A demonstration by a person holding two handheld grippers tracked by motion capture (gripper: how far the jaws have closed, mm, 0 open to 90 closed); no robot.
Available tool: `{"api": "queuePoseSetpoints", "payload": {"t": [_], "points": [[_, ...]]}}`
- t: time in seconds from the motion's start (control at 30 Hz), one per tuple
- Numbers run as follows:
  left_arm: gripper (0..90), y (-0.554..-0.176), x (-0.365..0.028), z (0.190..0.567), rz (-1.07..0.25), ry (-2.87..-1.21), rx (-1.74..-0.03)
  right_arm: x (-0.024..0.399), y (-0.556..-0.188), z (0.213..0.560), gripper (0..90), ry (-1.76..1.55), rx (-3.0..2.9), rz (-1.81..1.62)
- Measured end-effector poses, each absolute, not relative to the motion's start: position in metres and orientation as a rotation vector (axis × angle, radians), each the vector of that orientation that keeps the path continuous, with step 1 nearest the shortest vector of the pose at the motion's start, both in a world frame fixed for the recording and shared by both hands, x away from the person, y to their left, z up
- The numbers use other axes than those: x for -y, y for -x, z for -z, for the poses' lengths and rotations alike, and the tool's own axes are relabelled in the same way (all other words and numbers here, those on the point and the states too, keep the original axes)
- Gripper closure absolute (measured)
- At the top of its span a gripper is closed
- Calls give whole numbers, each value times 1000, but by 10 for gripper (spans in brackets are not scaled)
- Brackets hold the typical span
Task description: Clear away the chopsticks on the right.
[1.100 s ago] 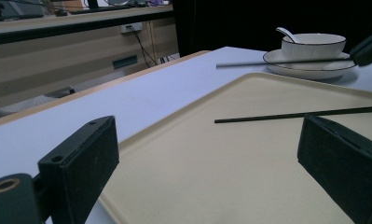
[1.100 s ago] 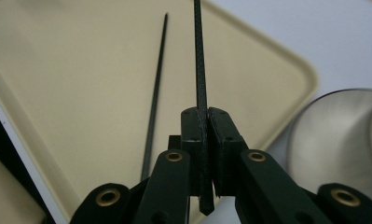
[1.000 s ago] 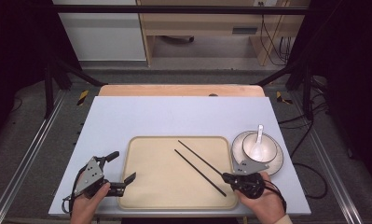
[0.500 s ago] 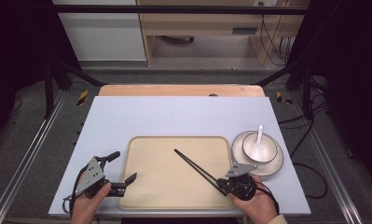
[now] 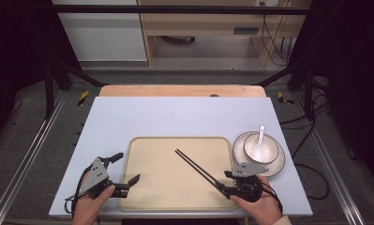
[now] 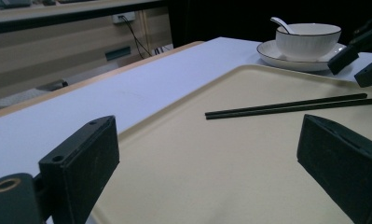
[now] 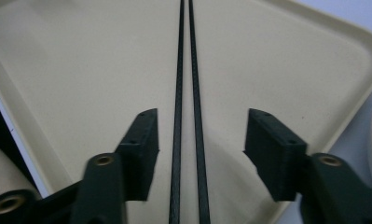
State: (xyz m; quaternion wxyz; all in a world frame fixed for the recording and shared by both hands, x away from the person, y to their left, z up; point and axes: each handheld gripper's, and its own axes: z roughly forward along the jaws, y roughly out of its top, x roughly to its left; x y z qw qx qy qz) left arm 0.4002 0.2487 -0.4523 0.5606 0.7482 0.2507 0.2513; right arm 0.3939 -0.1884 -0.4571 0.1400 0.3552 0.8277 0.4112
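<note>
The chopsticks lie side by side on the tray; the right gripper has just been opening its jaws, which now stand apart around them without pressing; the left gripper rests wide-jawed, holding nothing, at the tray's left edge.

Two thin black chopsticks, lying flat, side by side and nearly touching, on the beige tray. Set diagonally across the tray's right half, far tips toward the middle, near ends at the near right corner. Straight, matte, finely textured.
</note>
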Motion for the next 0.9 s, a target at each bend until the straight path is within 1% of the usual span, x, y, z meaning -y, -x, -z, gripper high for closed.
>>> {"api": "queuePoseSetpoints", "payload": {"t": [0.03,0.07,0.1,0.13,0.17,0.2,0.23,0.27,0.3,0.33,0.37,0.4,0.43,0.47,0.5,0.57,0.63,0.67,0.7,0.8,0.9], "points": [[53,-400,-249,452,-592,-1763,-591,188,-394,457,379,-1026,-2391,-1188],[53,-401,-239,451,-583,-1801,-590,188,-394,455,275,-1024,-2355,-1197],[54,-400,-234,450,-582,-1813,-584,188,-394,454,231,-1020,-2339,-1202],[59,-400,-234,450,-582,-1813,-584,188,-394,454,231,-1020,-2339,-1202],[59,-400,-226,448,-572,-1833,-578,188,-393,452,187,-1018,-2324,-1205],[94,-400,-218,446,-570,-1856,-583,190,-391,448,117,-1017,-2291,-1226],[120,-400,-218,446,-570,-1856,-583,190,-391,448,117,-1017,-2291,-1226],[120,-401,-212,444,-557,-1870,-592,191,-390,446,101,-1010,-2283,-1236],[156,-401,-207,442,-537,-1877,-594,193,-389,444,89,-1002,-2268,-1252],[202,-402,-201,441,-515,-1883,-600,195,-388,443,89,-1001,-2257,-1262],[284,-404,-197,440,-498,-1890,-607,197,-386,441,92,-1005,-2246,-1278],[410,-407,-186,441,-470,-1932,-617,201,-383,439,112,-1008,-2230,-1284],[456,-407,-186,441,-470,-1932,-617,201,-383,439,112,-1008,-2230,-1284],[456,-410,-178,441,-456,-1971,-630,202,-382,439,132,-1004,-2223,-1284],[545,-412,-171,443,-441,-2002,-633,204,-379,438,151,-997,-2215,-1273],[672,-418,-156,446,-408,-2067,-648,207,-376,439,174,-988,-2208,-1262],[746,-424,-142,450,-371,-2121,-656,209,-375,440,181,-993,-2202,-1259],[824,-426,-135,452,-361,-2144,-660,210,-375,440,184,-995,-2188,-1246],[824,-429,-129,454,-351,-2163,-665,210,-375,440,184,-995,-2188,-1246],[889,-437,-115,456,-324,-2188,-696,210,-374,442,184,-973,-2157,-1234],[898,-445,-106,459,-299,-2210,-732,211,-374,442,185,-961,-2145,-1231]]}}
